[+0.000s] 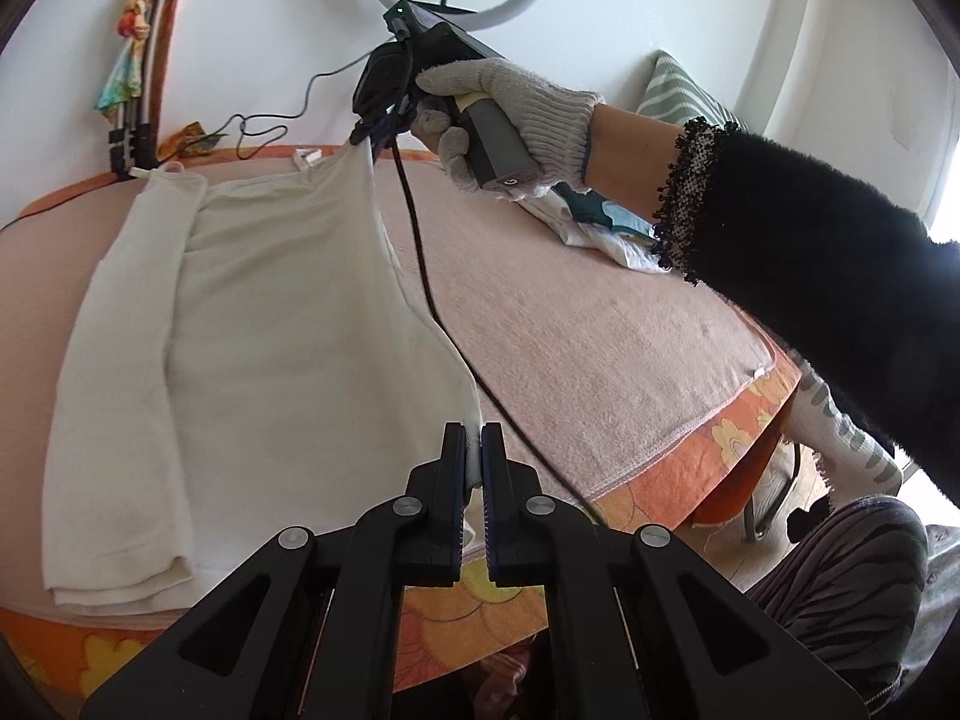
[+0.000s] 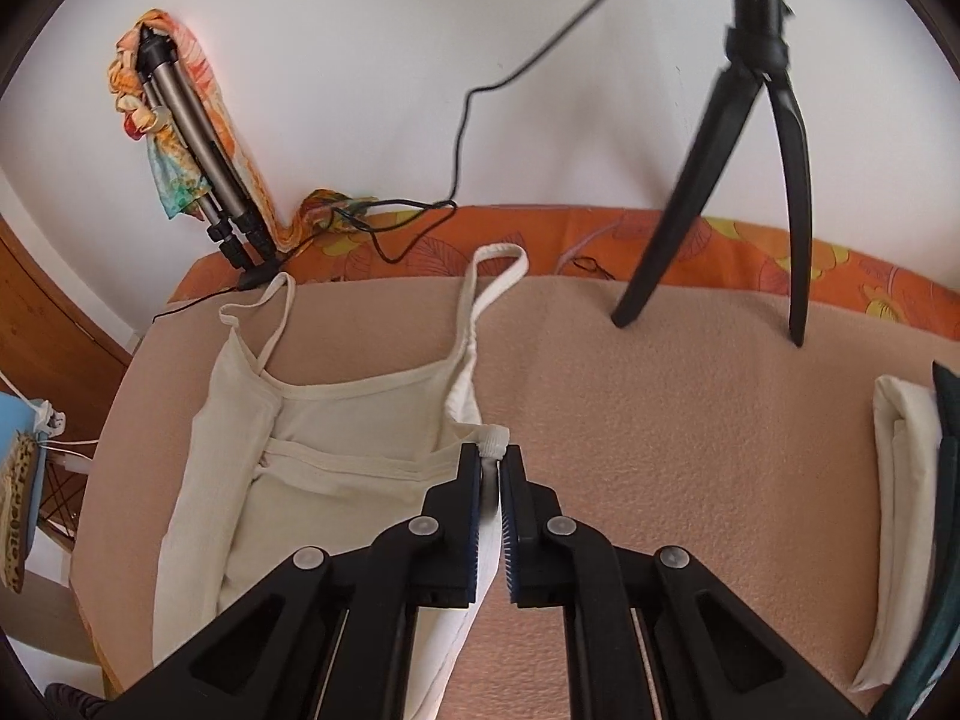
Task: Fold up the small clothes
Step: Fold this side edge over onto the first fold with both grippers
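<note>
Left wrist view, one cream camisole (image 1: 252, 312), two tongs (image 1: 474, 456) clamping it

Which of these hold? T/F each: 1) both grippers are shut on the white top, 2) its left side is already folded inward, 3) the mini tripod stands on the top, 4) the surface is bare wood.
1) True: the left gripper and the right gripper each pinch the white top's right edge.
2) True: that side lies doubled over the body.
3) False: the mini tripod stands on the pink blanket, apart from the top.
4) False: the pink blanket covers it.
</note>
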`<action>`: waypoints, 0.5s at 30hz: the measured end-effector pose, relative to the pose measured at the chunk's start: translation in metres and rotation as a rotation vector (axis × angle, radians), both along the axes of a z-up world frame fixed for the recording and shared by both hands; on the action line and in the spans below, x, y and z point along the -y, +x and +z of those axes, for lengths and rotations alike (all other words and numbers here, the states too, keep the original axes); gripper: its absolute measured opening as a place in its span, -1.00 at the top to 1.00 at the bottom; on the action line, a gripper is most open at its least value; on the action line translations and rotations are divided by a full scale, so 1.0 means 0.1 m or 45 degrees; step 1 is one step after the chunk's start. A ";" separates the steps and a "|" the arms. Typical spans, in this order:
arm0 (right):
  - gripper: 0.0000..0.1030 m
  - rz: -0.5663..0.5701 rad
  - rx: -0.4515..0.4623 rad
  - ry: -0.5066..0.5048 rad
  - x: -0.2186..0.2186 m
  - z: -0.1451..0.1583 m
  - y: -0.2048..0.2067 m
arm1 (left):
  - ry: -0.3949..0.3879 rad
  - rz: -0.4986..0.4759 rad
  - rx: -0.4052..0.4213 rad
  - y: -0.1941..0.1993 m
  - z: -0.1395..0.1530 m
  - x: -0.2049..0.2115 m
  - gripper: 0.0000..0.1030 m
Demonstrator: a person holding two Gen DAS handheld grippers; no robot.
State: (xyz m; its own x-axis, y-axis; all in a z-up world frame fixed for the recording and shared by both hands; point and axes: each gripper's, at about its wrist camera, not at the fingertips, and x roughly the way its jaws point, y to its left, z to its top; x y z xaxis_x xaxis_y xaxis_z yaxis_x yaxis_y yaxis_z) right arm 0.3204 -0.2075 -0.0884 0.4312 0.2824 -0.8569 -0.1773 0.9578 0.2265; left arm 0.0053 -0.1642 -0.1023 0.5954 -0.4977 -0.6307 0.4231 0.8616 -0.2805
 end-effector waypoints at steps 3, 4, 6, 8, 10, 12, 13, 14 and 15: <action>0.93 0.010 0.008 -0.030 -0.17 0.08 -0.01 | -0.015 0.029 0.007 -0.04 0.02 -0.14 0.93; 0.93 0.014 0.011 -0.047 -0.24 0.10 -0.02 | -0.016 0.037 0.009 -0.05 0.02 -0.18 0.93; 0.93 0.028 0.016 -0.079 -0.39 0.12 -0.02 | -0.022 0.058 0.009 -0.07 0.01 -0.28 0.93; 0.93 0.046 0.016 -0.110 -0.55 0.14 -0.01 | -0.032 0.079 0.004 -0.08 -0.01 -0.38 0.93; 0.93 0.070 0.022 -0.139 -0.71 0.14 -0.01 | -0.041 0.103 -0.006 -0.08 -0.03 -0.47 0.93; 0.93 0.090 0.019 -0.164 -0.88 0.13 0.01 | -0.049 0.127 -0.013 -0.08 -0.06 -0.55 0.93; 0.93 0.100 0.017 -0.186 -0.97 0.11 0.02 | -0.054 0.135 -0.018 -0.09 -0.08 -0.58 0.93; 0.93 0.110 0.015 -0.212 -1.06 0.09 0.03 | -0.059 0.144 -0.023 -0.09 -0.10 -0.62 0.93; 0.93 0.123 0.012 -0.236 -1.16 0.07 0.04 | -0.064 0.151 -0.025 -0.09 -0.11 -0.65 0.93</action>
